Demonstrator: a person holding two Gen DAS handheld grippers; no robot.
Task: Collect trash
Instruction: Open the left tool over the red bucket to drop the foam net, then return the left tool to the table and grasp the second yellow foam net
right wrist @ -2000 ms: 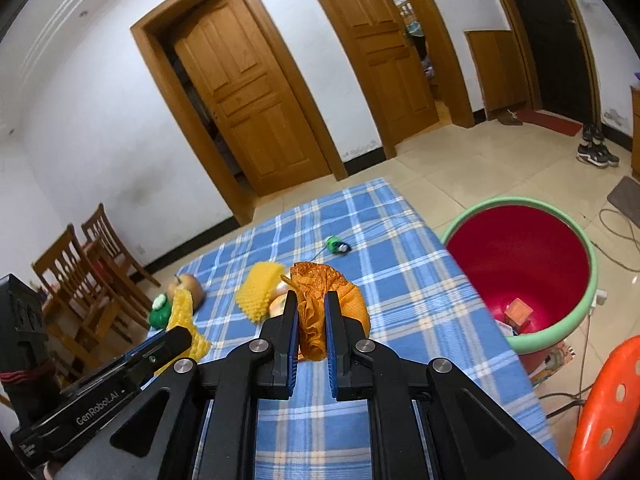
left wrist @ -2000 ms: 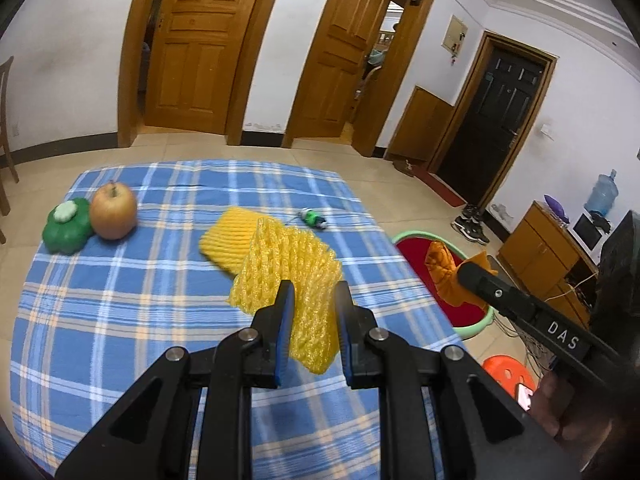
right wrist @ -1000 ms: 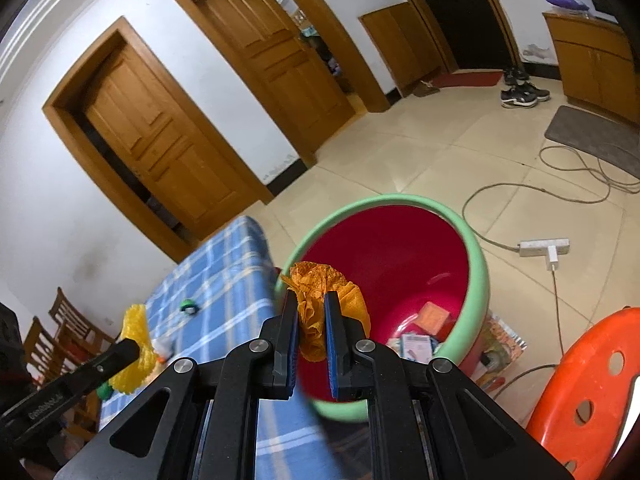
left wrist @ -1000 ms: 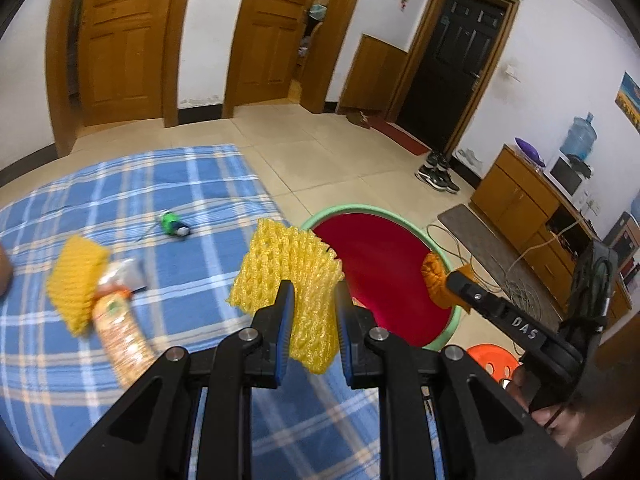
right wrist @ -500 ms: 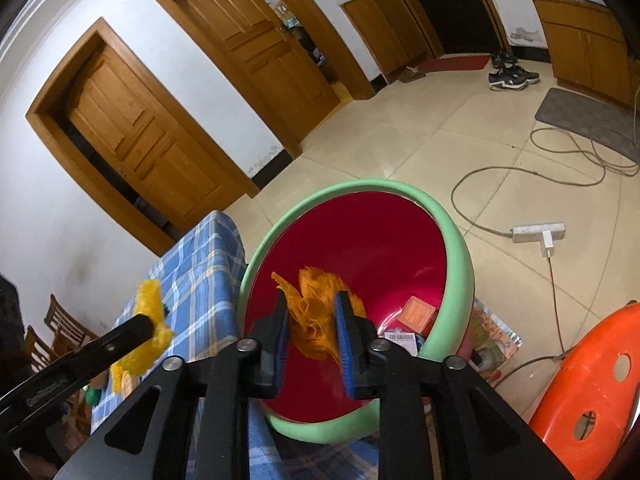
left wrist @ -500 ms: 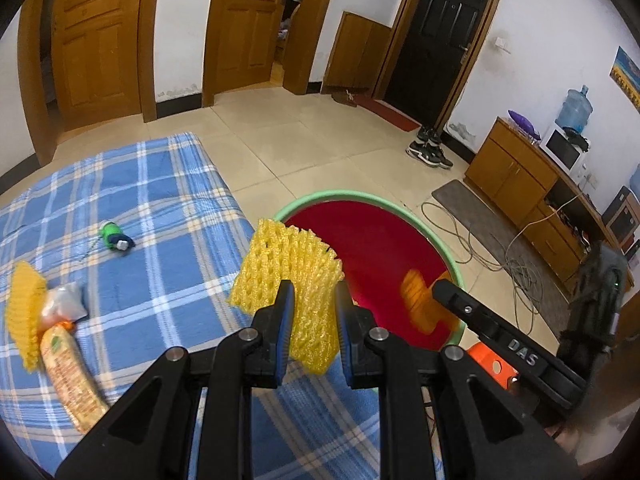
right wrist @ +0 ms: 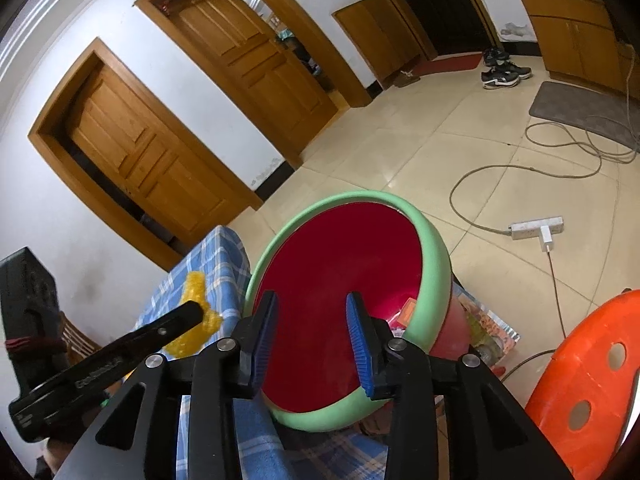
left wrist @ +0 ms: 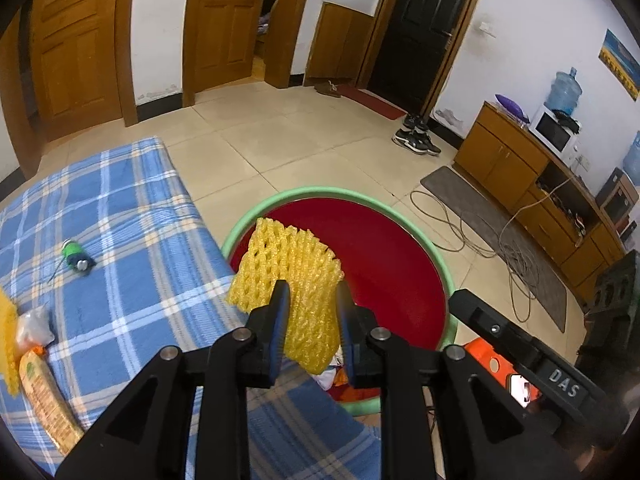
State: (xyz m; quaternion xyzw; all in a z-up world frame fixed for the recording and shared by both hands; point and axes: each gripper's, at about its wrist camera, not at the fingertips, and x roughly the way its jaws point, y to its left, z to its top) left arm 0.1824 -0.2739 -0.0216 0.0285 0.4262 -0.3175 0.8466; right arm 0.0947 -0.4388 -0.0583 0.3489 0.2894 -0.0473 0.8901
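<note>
the yellow foam fruit net [left wrist: 292,280] hung between the pads of my left gripper [left wrist: 310,322], over the near edge of the red basin with the green rim [left wrist: 240,220]. those jaws were opening around it, and i could not tell whether the pads pressed on it or had let go. my right gripper [right wrist: 312,338] was over the same basin [right wrist: 434,260], its jaws opening with nothing between them, only the red inside showing in the gap. scraps of paper and wrappers lay at the basin's bottom.

the basin stood on the tiled floor just beside the table, which wore a blue plaid cloth [left wrist: 132,232]. on the cloth lay a small green and dark object [left wrist: 76,260], a snack packet [left wrist: 46,400] and another yellow net [left wrist: 8,344] at the far left. an orange plastic stool [right wrist: 592,384] stood near the basin. cables and a white power strip [right wrist: 536,228] lay across the cream tiles, with wooden doors, a dark door, a pair of shoes and a low wooden cabinet along the white walls.
</note>
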